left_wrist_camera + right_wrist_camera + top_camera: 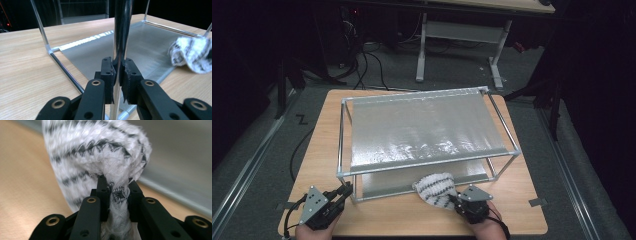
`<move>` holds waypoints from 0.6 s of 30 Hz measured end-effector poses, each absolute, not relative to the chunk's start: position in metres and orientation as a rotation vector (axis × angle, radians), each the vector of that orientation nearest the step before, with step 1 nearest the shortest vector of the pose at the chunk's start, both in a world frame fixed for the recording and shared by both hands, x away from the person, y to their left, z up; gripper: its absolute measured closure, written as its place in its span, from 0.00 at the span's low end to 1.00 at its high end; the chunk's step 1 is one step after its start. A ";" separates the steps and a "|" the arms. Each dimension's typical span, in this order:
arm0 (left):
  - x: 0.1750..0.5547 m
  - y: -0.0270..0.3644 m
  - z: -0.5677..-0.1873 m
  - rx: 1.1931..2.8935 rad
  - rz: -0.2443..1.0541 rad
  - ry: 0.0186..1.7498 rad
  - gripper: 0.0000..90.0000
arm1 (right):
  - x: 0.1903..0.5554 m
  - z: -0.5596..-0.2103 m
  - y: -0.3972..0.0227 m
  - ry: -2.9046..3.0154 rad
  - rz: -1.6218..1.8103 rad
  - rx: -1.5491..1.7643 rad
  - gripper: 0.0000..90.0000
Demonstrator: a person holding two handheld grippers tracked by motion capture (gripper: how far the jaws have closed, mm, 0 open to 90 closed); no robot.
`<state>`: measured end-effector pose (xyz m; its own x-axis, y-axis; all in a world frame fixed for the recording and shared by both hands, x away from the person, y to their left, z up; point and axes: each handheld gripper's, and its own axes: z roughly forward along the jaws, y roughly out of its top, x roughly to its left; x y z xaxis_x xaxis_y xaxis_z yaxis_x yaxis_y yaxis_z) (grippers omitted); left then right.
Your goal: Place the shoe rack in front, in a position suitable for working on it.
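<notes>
1. Left tongs [343,191]: jaws are pressing tight on the near-left upright post [121,37] of the metal rack [428,95]. The post is running straight up between the two pads. Judged purpose: the grip is steadying the light frame so it does not slide on the counter [322,145] while the other hand works.

2. Right tongs [453,200]: jaws are closing down on a bunched fold of the striped cloth [435,189], almost fully together, with fabric pinched between the pads [104,195]. The rest of the cloth is billowing out ahead of the jaw tips.

3. Striped cloth: white knit with dark bands, hanging just ahead of the right tongs and well off to the right of the left tongs, at the open front of the rack. Its far edge is lying at the lip of the lower shelf [422,179]. Holding it by one gathered edge is probably leaving the body free to be fed in or spread.

4. Upper shelf [427,127]: silvery sheet stretched across the frame, beyond and above both tongs, carrying nothing.

5. Lower shelf: directly ahead of the right tongs, likely destination for the cloth.
</notes>
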<state>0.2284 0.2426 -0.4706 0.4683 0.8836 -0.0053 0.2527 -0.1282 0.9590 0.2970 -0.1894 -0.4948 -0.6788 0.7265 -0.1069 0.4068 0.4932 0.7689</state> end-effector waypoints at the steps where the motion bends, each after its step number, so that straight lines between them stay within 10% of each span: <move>1: 0.229 0.243 -0.469 1.663 0.740 0.997 0.90 | 0.297 -0.491 -0.196 2.282 1.042 0.960 0.86; 18: 0.225 0.260 -0.471 1.646 0.793 1.018 0.90 | 0.301 -0.420 -0.287 1.801 1.089 1.124 0.87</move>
